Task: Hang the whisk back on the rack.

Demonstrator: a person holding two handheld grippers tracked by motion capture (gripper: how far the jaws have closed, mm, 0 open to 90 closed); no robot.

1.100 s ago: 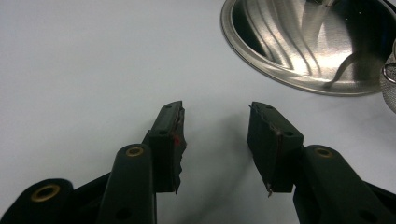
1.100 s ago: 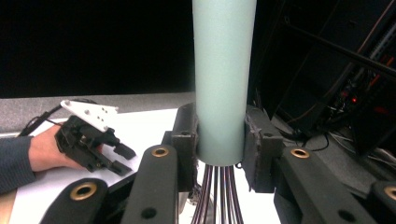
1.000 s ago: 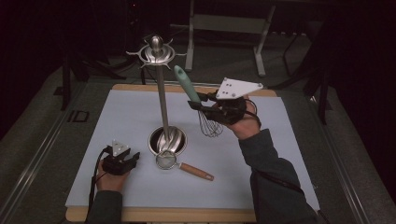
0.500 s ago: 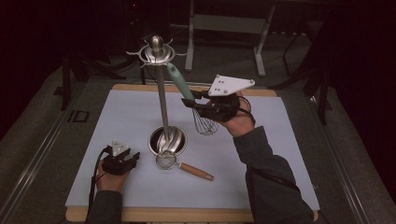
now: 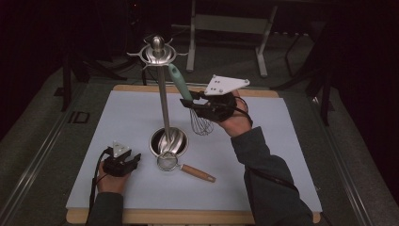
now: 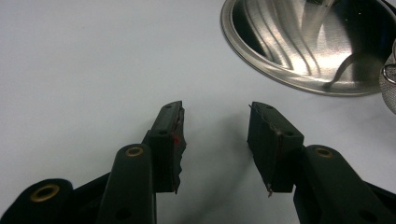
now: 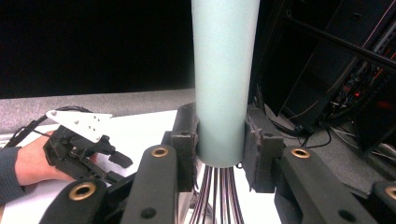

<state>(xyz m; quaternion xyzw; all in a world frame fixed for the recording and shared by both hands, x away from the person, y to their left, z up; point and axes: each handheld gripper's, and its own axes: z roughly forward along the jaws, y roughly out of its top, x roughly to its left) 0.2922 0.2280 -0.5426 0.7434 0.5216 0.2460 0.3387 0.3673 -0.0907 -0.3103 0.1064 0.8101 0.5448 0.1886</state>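
Whisk [image 5: 188, 101] handle clamped between right tongs [image 7: 219, 149], wires hanging below.

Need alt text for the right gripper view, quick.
The right gripper is shut on a whisk by its pale green handle, wires hanging below. Farther off at left, the left gripper rests on the white mat.

A dim lab: cables [image 7: 322, 135] and equipment racks [image 7: 369, 70] behind a mat-covered table [image 5: 282, 141].

One whisk [image 5: 201, 123], one strainer [image 5: 168, 161], one stand [image 5: 162, 101], two grippers.
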